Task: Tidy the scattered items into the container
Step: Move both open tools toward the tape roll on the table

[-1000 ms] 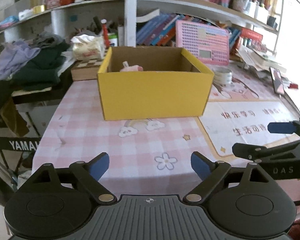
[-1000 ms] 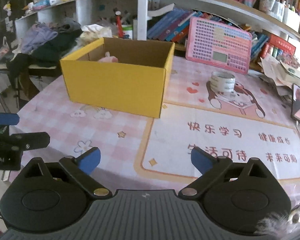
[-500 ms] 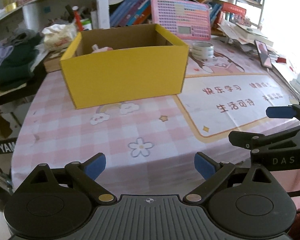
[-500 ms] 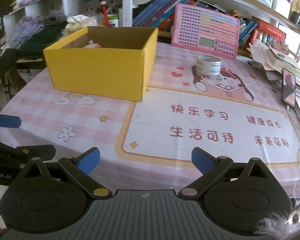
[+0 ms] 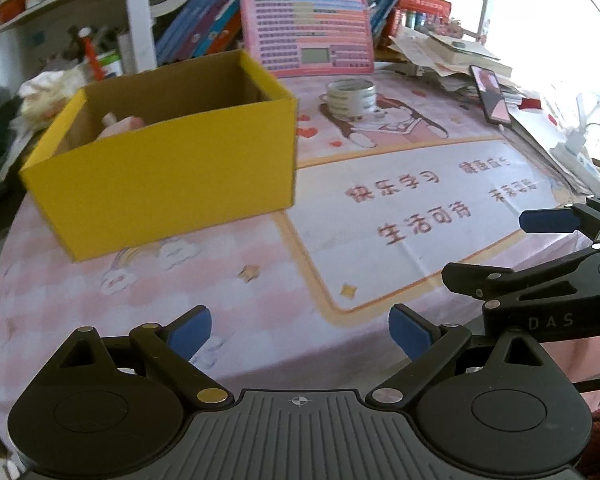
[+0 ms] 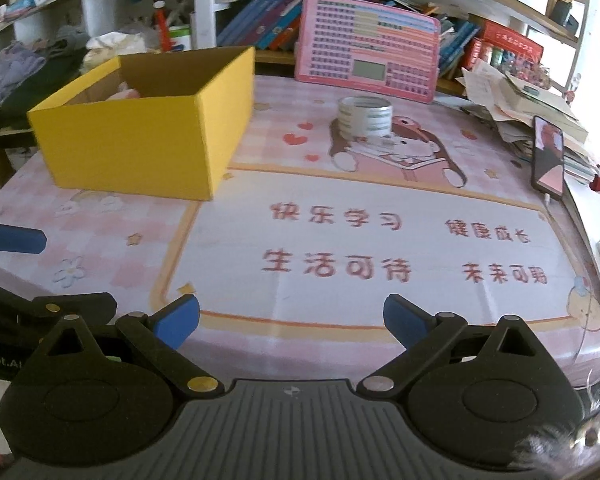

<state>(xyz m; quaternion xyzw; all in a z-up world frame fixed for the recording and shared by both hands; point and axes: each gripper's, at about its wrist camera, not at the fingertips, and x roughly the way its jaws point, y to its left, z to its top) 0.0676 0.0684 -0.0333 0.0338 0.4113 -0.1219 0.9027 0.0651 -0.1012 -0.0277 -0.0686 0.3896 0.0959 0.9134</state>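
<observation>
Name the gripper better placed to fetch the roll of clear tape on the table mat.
Right, probably. The roll of clear tape lies nearly straight ahead of the open right gripper. From the open left gripper it sits off to the right, close behind the yellow cardboard box.

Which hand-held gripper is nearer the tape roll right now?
Right, probably. The right hand-held gripper faces the tape roll almost straight ahead across the mat; the left hand-held gripper sits further left, nearer the yellow box.
</observation>
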